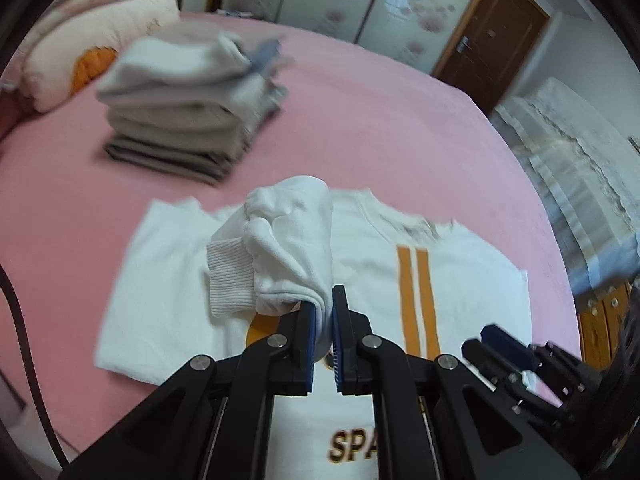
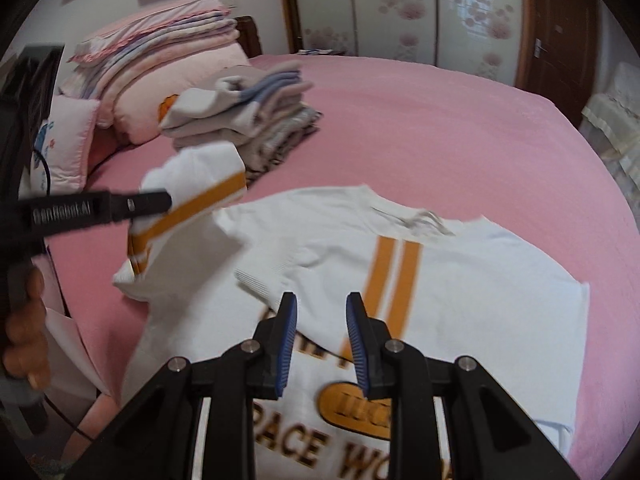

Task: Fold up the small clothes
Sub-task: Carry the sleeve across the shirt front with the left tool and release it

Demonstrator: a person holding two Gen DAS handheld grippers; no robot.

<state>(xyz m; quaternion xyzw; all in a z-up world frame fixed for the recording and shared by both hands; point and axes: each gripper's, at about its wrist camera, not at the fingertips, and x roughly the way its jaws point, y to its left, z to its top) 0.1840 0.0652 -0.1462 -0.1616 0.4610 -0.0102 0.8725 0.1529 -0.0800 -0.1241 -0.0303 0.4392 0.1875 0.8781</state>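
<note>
A white sweatshirt (image 1: 460, 280) with two orange stripes and dark lettering lies flat on the pink bed (image 1: 380, 120). My left gripper (image 1: 324, 300) is shut on its left sleeve (image 1: 288, 240), which hangs bunched above the shirt with the ribbed cuff drooping left. The right wrist view shows that gripper (image 2: 168, 200) at the left, pinching the lifted, orange-striped sleeve (image 2: 192, 200). My right gripper (image 2: 322, 308) hovers over the sweatshirt (image 2: 480, 300) near the stripes, open, nothing between its fingers. It also shows at the lower right of the left wrist view (image 1: 500, 340).
A stack of folded clothes (image 1: 188, 108) stands on the bed behind the shirt, also visible from the right (image 2: 248, 116). Pillows and folded quilts (image 2: 160, 52) pile up at the headboard. A person's hand (image 2: 24, 320) grips the left handle. Wardrobe doors and a brown door (image 1: 496, 36) line the far wall.
</note>
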